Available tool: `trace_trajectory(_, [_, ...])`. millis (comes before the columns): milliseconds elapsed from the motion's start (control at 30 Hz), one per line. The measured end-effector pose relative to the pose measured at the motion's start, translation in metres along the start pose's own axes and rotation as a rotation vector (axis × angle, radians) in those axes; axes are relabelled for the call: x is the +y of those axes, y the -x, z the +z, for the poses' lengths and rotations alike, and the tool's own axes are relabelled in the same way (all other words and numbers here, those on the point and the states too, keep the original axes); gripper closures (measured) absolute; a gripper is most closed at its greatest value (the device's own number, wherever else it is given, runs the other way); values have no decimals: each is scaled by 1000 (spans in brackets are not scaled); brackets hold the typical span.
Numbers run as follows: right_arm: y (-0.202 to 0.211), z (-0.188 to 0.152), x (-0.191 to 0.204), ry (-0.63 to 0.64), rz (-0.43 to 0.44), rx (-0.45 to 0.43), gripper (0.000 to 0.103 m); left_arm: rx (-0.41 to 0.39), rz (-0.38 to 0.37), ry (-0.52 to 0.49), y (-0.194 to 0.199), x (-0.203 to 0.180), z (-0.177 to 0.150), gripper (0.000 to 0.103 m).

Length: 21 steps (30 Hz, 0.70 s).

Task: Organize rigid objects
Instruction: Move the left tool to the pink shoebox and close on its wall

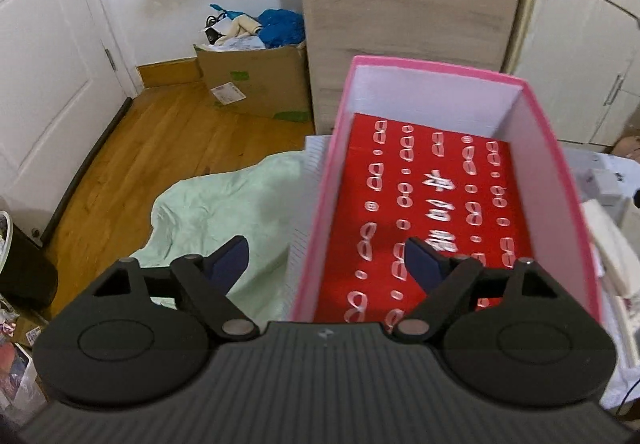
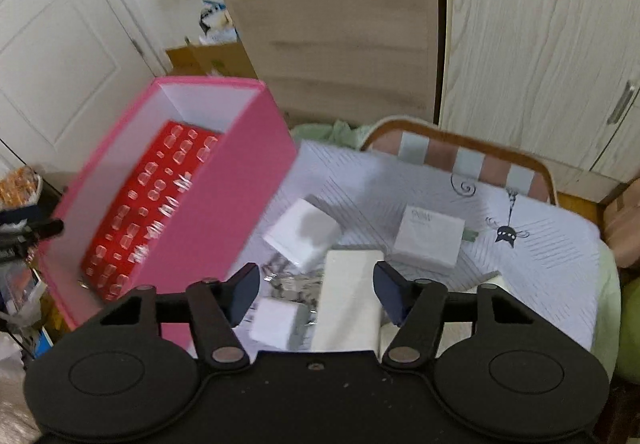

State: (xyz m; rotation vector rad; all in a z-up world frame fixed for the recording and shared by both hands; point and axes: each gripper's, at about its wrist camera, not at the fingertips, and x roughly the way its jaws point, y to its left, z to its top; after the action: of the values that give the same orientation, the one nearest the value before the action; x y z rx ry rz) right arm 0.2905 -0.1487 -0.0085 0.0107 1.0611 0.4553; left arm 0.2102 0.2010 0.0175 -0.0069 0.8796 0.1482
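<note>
A: Room, left to right?
B: White door (image 1: 44,56) at 9 o'clock, wood floor (image 1: 160,148), cardboard box (image 1: 256,80) at 11, wardrobe (image 2: 536,52) at 2.

A: Surface?
B: Striped bedsheet (image 2: 540,264). Pink box (image 2: 224,204) at 9 holds a red box (image 1: 432,212); white boxes (image 2: 430,236) centre.

A: Grippers?
B: Left gripper (image 1: 326,264) spread, straddling the pink wall. Right gripper (image 2: 316,292) spread over a cream box (image 2: 348,300).

We are in a lived-in home bedroom: a bed (image 2: 400,180) with a striped, patterned sheet, a pale green blanket (image 1: 224,204) trailing to the wood-plank floor (image 1: 160,148), a white panelled door (image 1: 44,64), wood-grain wardrobe doors (image 2: 540,56), and a cardboard box (image 1: 256,80) heaped with clothes in the corner.
</note>
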Motion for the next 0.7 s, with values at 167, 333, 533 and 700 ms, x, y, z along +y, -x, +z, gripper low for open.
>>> trace_trajectory(167, [-24, -10, -26, -18, 15, 55, 40, 37, 20, 23, -26, 12, 4, 27])
trace_trajectory(333, [-42, -15, -46, -64, 97, 104, 40, 58, -8, 32, -42, 19, 8, 42])
trace_trajectory(533, [-48, -17, -44, -35, 144, 105, 40, 52, 0, -1, -52, 11, 10, 46])
trace_trajectory(700, [-48, -21, -35, 46, 105, 104, 39, 45, 20, -16, -58, 9, 12, 71])
